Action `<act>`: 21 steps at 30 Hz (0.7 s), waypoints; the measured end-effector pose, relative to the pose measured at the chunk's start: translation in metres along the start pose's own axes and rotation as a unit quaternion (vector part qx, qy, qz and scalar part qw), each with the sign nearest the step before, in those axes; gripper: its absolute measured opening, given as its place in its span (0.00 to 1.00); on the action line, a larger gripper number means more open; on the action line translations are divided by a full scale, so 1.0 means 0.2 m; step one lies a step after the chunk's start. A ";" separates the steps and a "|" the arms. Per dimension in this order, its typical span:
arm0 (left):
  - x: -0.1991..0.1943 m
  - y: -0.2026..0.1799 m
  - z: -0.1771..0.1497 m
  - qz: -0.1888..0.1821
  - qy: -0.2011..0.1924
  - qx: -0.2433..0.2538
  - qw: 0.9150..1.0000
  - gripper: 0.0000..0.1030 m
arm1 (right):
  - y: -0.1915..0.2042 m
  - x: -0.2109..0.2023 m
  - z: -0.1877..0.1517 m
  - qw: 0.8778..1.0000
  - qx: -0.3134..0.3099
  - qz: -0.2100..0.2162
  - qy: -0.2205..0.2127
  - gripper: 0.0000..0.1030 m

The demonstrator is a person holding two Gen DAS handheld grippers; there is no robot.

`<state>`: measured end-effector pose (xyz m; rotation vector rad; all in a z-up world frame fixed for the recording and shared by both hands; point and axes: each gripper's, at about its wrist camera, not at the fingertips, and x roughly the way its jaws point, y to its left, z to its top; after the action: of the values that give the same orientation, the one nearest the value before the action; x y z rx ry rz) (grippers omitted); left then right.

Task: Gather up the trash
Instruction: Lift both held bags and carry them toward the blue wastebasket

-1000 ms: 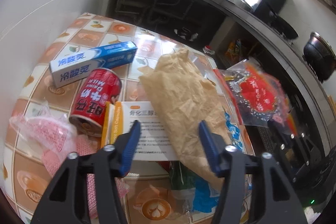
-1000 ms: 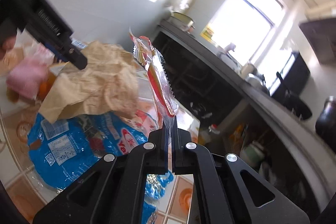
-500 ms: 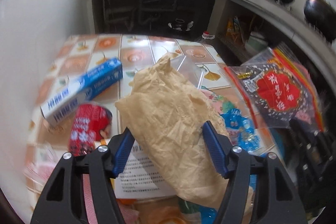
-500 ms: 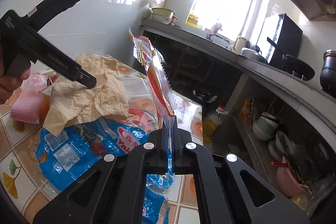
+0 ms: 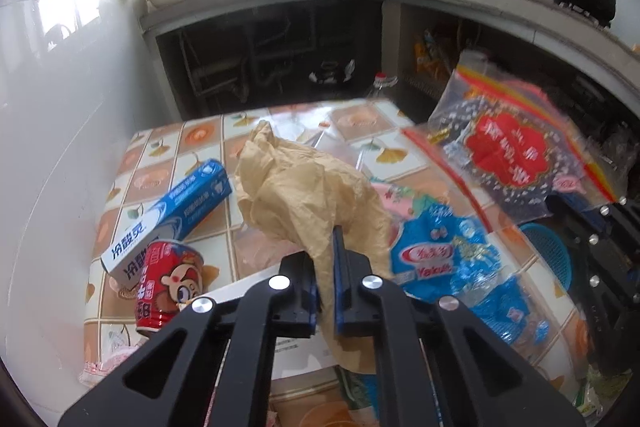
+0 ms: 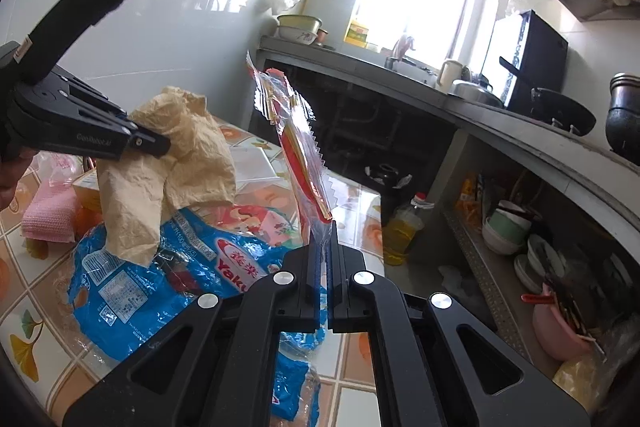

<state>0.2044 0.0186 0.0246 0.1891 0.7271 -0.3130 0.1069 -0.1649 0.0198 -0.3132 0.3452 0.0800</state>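
My left gripper (image 5: 326, 247) is shut on a crumpled brown paper bag (image 5: 304, 195) and holds it above the tiled table (image 5: 192, 139). The bag also shows in the right wrist view (image 6: 176, 151), pinched by the left gripper (image 6: 160, 143). My right gripper (image 6: 324, 259) is shut on a clear and red plastic wrapper (image 6: 300, 155), held upright above the table edge. The wrapper shows in the left wrist view (image 5: 516, 155) at the right. A blue plastic bag (image 5: 444, 255) lies flat on the table under both.
A red can (image 5: 168, 283), a blue toothpaste box (image 5: 176, 219) and a white leaflet (image 5: 296, 347) lie at the left. Pink cloth (image 6: 48, 215) lies by the wall. A blue basket (image 5: 548, 259) sits below the table's right edge. An oil bottle (image 6: 404, 227) stands on the floor.
My left gripper has closed on the brown paper bag and lifted it off the table. The right gripper stays shut on the wrapper, almost still.
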 end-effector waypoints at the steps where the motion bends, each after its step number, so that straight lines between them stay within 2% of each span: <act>1: -0.02 0.00 0.01 -0.005 -0.010 -0.002 1.000 0.05 | 0.00 0.00 0.00 1.000 0.002 -0.001 0.000 0.01; 14: -0.26 -0.11 0.12 -0.047 -0.084 -0.007 0.995 0.03 | -0.08 -0.18 0.03 0.999 0.023 -0.031 -0.024 0.00; 21: -0.31 -0.32 0.18 -0.088 -0.098 0.017 0.991 0.03 | -0.21 -0.33 -0.03 0.996 0.043 -0.071 -0.019 0.00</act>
<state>0.1621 -0.0381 0.0889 0.1249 0.5439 -0.5055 0.0496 -0.2083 0.0496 -0.2491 0.2862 -0.0679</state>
